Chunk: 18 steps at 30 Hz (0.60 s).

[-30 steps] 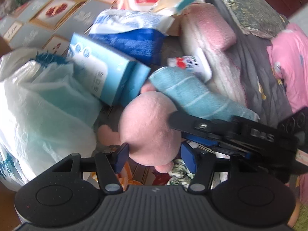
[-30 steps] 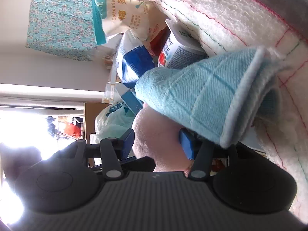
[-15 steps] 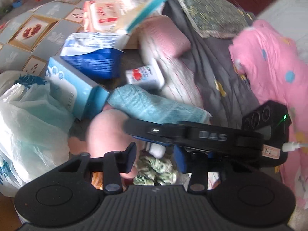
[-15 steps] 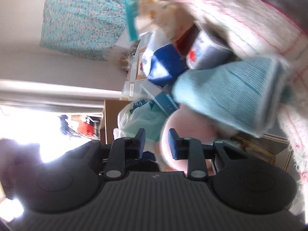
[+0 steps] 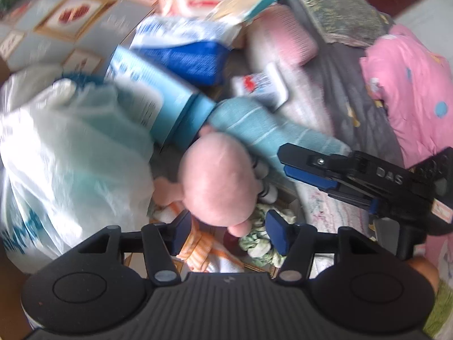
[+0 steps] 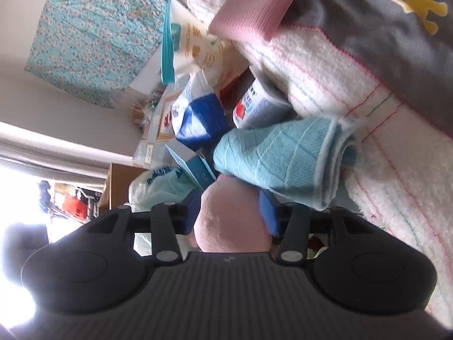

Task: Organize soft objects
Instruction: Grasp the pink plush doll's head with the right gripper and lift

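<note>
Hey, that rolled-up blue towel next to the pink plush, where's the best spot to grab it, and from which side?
Probably grip the blue towel across its middle, coming from above. It lies as a long roll, one end tucked against the pink plush and a blue box; the mid-section is bare and should squash between the pads.

A: The pink plush toy (image 5: 218, 181) looks soft and matt, a short fuzzy pile. The rolled blue towel (image 5: 263, 133) touching it is woven cloth with a pale grid.

B: And left of the toy?

A: A thin, crinkled plastic bag (image 5: 70, 153), translucent and faintly shiny, then a smooth blue cardboard box (image 5: 158, 99). Right of the toy, a white terry towel (image 6: 354, 90), rough and looped, under smooth grey cloth (image 6: 368, 22).
</note>
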Motion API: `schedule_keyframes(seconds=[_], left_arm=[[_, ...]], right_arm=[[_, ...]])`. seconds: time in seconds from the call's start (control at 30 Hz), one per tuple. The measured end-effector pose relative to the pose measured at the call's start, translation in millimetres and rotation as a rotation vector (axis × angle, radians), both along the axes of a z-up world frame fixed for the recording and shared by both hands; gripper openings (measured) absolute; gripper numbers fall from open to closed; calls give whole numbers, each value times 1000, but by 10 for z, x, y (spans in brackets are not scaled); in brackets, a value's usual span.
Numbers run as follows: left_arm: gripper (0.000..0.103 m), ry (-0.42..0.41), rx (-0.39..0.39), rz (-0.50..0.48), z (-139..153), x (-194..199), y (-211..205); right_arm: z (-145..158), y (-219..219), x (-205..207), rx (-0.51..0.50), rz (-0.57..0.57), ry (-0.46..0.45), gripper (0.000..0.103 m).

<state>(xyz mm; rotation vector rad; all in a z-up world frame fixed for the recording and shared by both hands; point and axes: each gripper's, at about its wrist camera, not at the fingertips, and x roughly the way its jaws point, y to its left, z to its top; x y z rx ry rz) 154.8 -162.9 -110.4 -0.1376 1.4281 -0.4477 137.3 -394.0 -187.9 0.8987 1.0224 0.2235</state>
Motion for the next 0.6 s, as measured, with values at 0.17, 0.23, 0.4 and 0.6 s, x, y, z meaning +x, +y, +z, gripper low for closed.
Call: schedule_keyframes(seconds=[0.17,0.23,0.4,0.6], left_arm=[[66,41,-16,43,-223,91,-11],[67,44,-20,50,-278,119,-41],[74,41,-3,60,-365,156,-135],[73,19,6,65,-313,136,-164]], right_arm=[[-149,114,120,-12,44,33,57],[-203,147,179,-12,62,47,61],[-350,223,302,8,93,68,66],[-457,225,345,91,71,69,60]])
